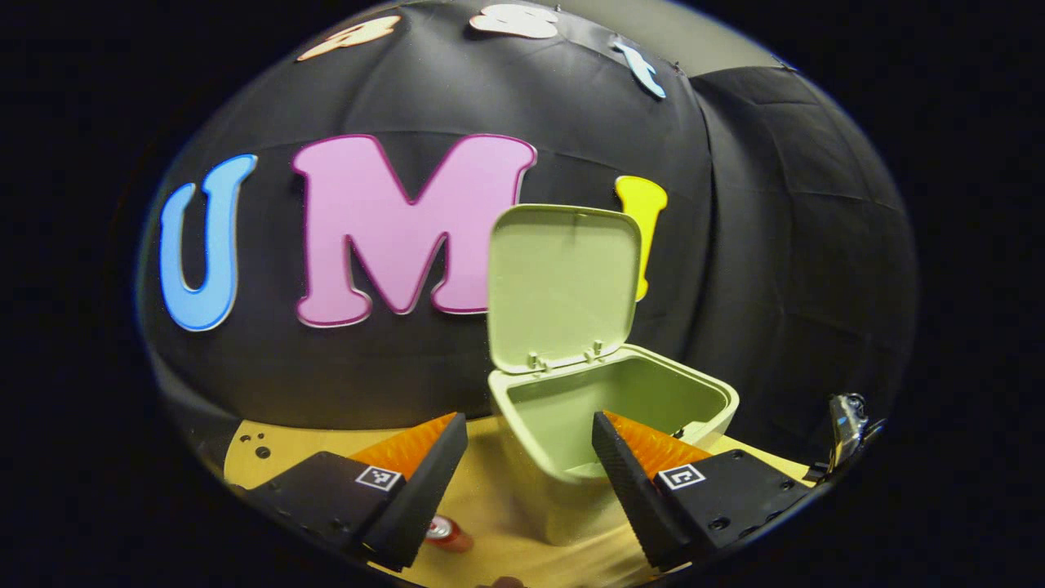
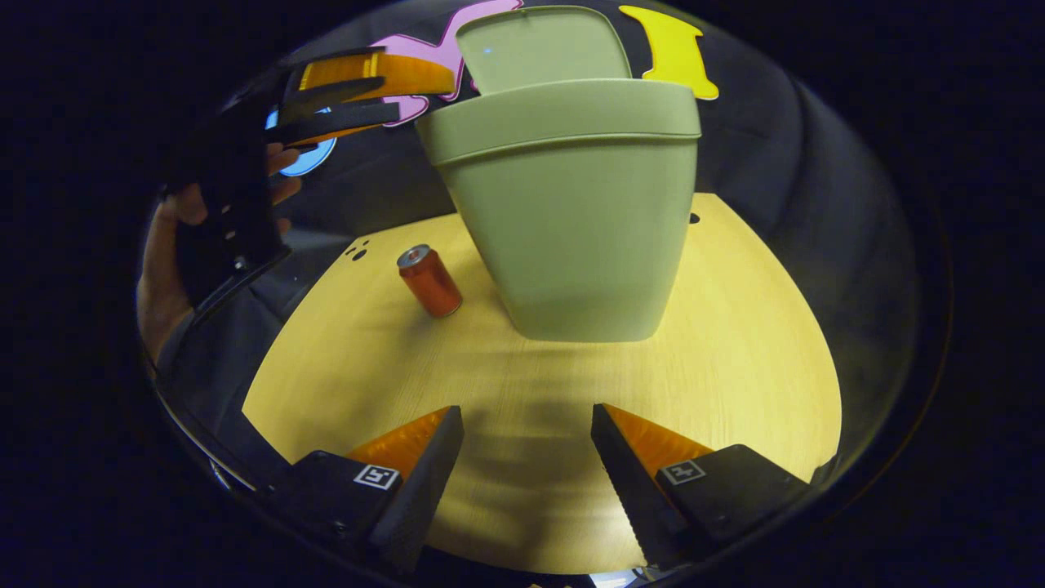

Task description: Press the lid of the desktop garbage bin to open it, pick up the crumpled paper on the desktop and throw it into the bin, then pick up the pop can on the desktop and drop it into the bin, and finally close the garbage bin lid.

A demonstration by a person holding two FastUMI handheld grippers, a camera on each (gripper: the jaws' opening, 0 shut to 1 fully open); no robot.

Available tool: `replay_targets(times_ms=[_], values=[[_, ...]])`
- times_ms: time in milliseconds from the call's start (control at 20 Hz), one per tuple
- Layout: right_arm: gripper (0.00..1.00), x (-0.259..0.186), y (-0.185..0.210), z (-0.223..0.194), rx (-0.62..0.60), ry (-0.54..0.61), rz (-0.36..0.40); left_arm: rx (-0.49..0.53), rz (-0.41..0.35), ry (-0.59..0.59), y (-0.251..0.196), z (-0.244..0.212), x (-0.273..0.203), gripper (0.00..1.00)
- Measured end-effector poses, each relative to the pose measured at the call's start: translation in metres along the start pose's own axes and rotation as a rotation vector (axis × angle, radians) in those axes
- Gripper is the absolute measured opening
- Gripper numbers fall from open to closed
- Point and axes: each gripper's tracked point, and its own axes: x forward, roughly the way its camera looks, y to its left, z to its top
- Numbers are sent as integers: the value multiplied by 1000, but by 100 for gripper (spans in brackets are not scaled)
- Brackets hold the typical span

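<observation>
In the left gripper view the garbage bin (image 1: pixel 612 425) sits right of centre with its lid (image 1: pixel 563 286) swung up and standing nearly upright at the back, hinged along the rear rim. The bin's inside shows as a pale hollow; what lies at the bottom cannot be told. The left gripper (image 1: pixel 529 457) hangs above the bench (image 1: pixel 490 506) with its jaws wide apart and nothing between them, the right-hand finger overlapping the bin's front rim in the picture. A bit of the pop can (image 1: pixel 447 532) peeks out low in the frame, just beside the left-hand finger.

In the right gripper view the bin (image 2: pixel 571 212) fills the upper middle, seen from low down, its lid (image 2: pixel 543 45) rising behind it at the top of the frame. The pop can (image 2: pixel 430 281) stands tilted on the bench (image 2: pixel 735 367) just left of the bin's base, near it but apart. The right gripper (image 2: pixel 527 457) has its jaws wide and empty over bare bench at the bottom. At the upper left the left gripper (image 2: pixel 359 98) is held up by a hand (image 2: pixel 175 245), level with the bin's rim
</observation>
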Motion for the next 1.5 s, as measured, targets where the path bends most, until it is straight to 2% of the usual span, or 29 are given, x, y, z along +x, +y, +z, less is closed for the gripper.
replay_targets(times_ms=[300, 450, 750, 950, 1250, 1500], values=[[99, 10, 26, -12, -53, 44, 34, -81, 190, 81, 78, -55, -85, 99], [99, 18, 36, -17, -104, 56, 26, -126, 289, 129, 113, -84, -131, 99], [99, 33, 73, 1, -150, -3, 25, -209, 433, 187, 166, -125, -204, 97], [99, 51, 109, 23, -122, -60, 51, -230, 464, 229, 185, -148, -240, 97], [99, 92, 137, 58, -157, -94, 14, -252, 451, 308, 194, -184, -273, 97], [99, 130, 145, 85, -145, -114, -22, -293, 451, 347, 205, -206, -288, 97]])
